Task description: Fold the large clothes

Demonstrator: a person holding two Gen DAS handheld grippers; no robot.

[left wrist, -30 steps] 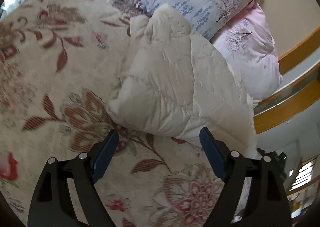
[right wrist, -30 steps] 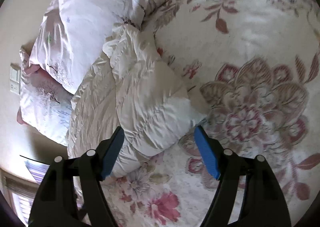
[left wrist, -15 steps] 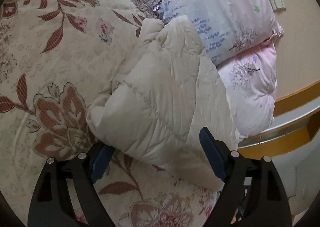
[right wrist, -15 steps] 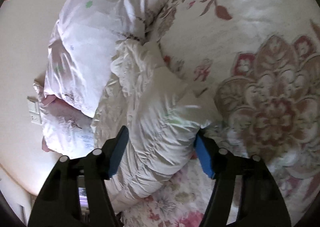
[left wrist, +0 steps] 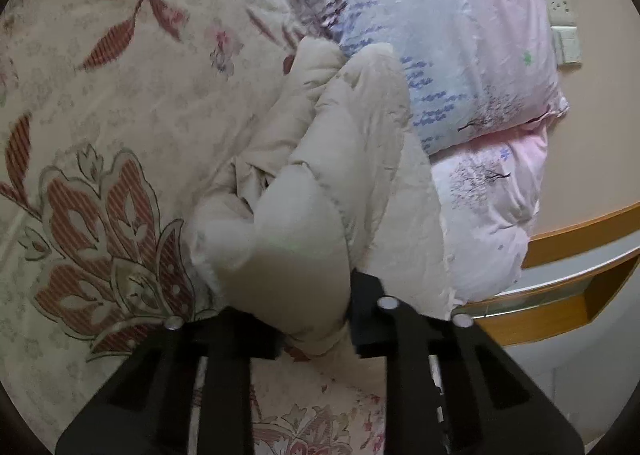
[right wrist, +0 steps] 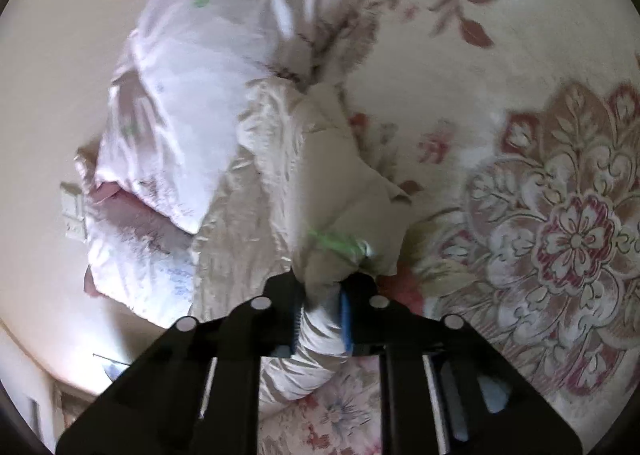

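A cream quilted puffer jacket [left wrist: 352,159] lies bunched on the flowered bedspread [left wrist: 100,127], against the pillows. The jaws of my left gripper [left wrist: 316,319] are closing, and a puffy end of the jacket is pinched between them. In the right wrist view the same jacket [right wrist: 320,175] runs from the pillows towards the camera. The jaws of my right gripper [right wrist: 322,307] are closing too, and the blue pads [right wrist: 345,315] squeeze a rolled fold of the jacket. Part of the jacket is hidden behind each gripper.
Two pink and pale blue printed pillows [left wrist: 440,35] are stacked at the head of the bed, also seen as the pillows [right wrist: 192,75]. A wooden bed frame edge [left wrist: 580,251] and a wall switch plate [left wrist: 564,31] lie beyond. Bedspread [right wrist: 520,135] stretches out on the right.
Both grippers went from wide open around the jacket to clamped on it. The left gripper also rolled and sank towards the jacket's end.
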